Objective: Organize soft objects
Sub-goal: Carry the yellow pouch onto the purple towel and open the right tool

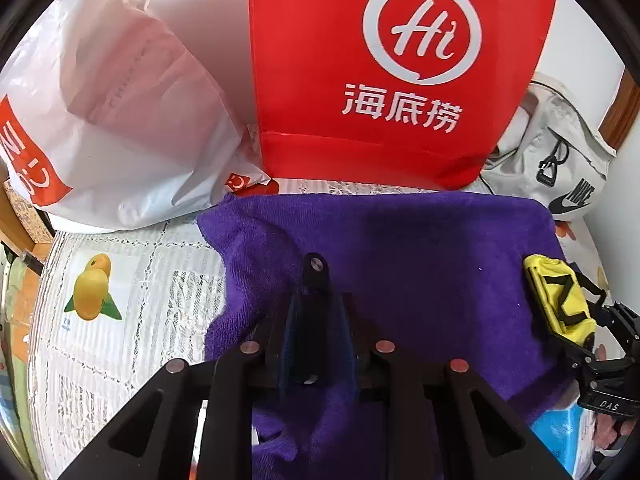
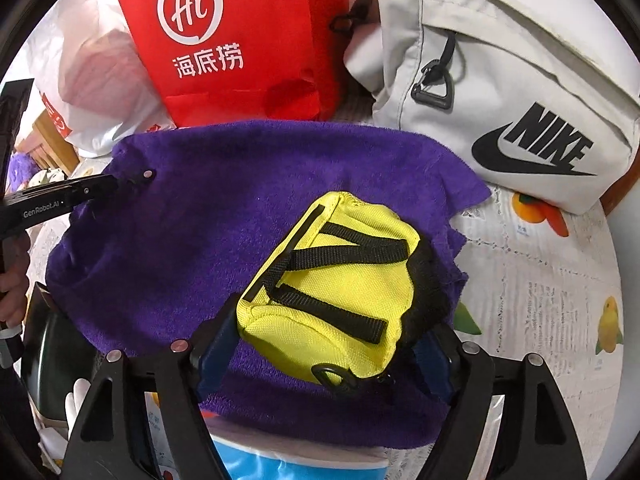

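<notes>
- Centre of both views: purple towel (image 2: 224,216) lies spread on the lace tablecloth (image 1: 132,304), with the yellow pouch (image 2: 332,296) on its right part.
- Right tongs (image 2: 320,350): jaws wide, one each side of the pouch. I can't confirm the pads are pressing on it, so I read this as open around it, not gripped.
- Left tongs (image 1: 318,320): jaws nearly together, low over the towel's left part. Whether any cloth is pinched between them is not clear, since the fingers hide the contact.
- Step in hand, my read: either take the pouch off the towel or get the towel ready to fold.
- To do it well: close the right jaws on the pouch body, not on its black straps, and only then lift.
- Lift straight up so the terry does not drag along and bunch.
- Hold the left side of the towel down while the pouch comes away.
- Risk: the pouch is soft and sits tilted, so a shallow bite could let it roll out.
- Count, soft things: one towel, one yellow pouch.
- Count, bags along the top of the frame: one red paper bag (image 1: 400,72), one white plastic bag (image 1: 132,112), one grey Nike bag (image 2: 500,80).
- Count, other: one blue item (image 2: 296,466) under the towel's near edge, kind unclear.
</notes>
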`<state>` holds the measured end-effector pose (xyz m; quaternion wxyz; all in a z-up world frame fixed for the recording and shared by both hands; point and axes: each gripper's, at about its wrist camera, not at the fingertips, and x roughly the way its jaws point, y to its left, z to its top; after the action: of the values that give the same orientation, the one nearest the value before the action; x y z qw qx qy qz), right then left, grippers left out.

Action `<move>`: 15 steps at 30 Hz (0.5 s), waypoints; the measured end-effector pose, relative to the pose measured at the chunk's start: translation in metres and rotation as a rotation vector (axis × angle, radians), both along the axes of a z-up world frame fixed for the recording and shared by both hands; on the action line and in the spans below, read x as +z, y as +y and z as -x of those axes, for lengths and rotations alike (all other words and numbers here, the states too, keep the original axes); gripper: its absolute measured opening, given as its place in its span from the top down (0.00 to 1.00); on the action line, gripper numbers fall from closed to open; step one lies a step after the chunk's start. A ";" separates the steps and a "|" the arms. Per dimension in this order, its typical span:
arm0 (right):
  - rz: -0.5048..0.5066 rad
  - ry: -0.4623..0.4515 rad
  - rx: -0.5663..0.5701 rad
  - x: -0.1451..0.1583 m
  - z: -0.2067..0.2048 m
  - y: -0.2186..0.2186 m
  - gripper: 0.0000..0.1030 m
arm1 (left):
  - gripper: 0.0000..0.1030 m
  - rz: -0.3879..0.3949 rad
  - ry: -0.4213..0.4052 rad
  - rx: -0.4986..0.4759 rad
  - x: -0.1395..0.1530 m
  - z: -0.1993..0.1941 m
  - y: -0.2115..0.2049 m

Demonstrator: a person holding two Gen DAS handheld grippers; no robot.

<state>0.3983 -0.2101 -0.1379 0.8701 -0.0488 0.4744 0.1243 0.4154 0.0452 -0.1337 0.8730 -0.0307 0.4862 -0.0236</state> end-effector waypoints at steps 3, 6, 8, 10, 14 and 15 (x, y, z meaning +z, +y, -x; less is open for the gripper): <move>-0.005 -0.023 -0.009 0.006 0.005 -0.001 0.13 | 0.62 -0.012 -0.010 0.009 0.008 0.007 0.000; -0.022 -0.031 -0.026 0.015 0.012 -0.004 0.13 | 0.60 -0.025 -0.033 0.009 0.021 0.020 0.001; -0.036 -0.037 -0.033 0.022 0.018 -0.005 0.13 | 0.57 -0.029 -0.051 0.010 0.032 0.033 0.003; -0.047 -0.047 -0.046 0.031 0.029 -0.007 0.13 | 0.55 -0.030 -0.072 0.010 0.043 0.048 0.005; -0.053 -0.072 -0.050 0.050 0.060 -0.008 0.13 | 0.54 -0.065 -0.123 0.009 0.063 0.086 0.004; -0.058 -0.083 -0.048 0.054 0.068 -0.007 0.13 | 0.54 -0.077 -0.134 0.009 0.066 0.093 0.003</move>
<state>0.3301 -0.2171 -0.0839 0.8928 -0.0175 0.4351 0.1150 0.3221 0.0482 -0.0673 0.9042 0.0023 0.4271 -0.0030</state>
